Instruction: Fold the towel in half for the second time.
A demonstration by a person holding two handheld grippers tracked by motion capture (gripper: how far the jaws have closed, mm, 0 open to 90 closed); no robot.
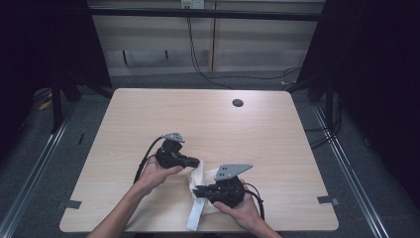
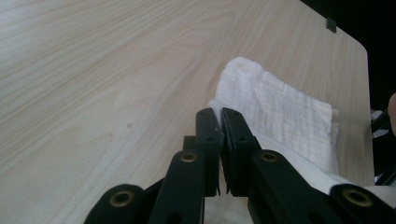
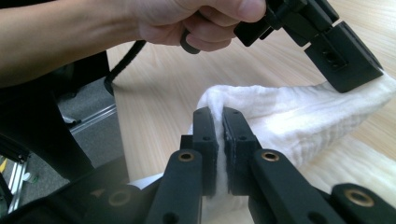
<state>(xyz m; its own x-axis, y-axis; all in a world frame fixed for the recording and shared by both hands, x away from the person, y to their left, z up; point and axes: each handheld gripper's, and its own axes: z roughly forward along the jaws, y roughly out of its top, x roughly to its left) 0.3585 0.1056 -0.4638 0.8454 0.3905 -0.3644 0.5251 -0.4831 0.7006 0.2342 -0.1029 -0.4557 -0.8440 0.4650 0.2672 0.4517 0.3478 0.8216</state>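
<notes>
A white cloth (image 1: 200, 191) lies bunched near the table's front edge, with a strip hanging over the edge. My left gripper (image 1: 197, 162) is shut on the cloth's upper corner; in the left gripper view its jaws pinch a thin edge of the cloth (image 2: 275, 105) beside the left gripper (image 2: 220, 115). My right gripper (image 1: 197, 192) is shut on a fold lower down; in the right gripper view the cloth (image 3: 280, 116) is squeezed between the jaws of the right gripper (image 3: 218, 114). The left gripper (image 3: 348, 70) shows there too, clamped on the far end of the cloth.
The light wooden table (image 1: 198, 124) has a round cable hole (image 1: 237, 103) at the back right. Tape marks sit at the front corners (image 1: 328, 200). Dark floor and rails run along both sides of the table.
</notes>
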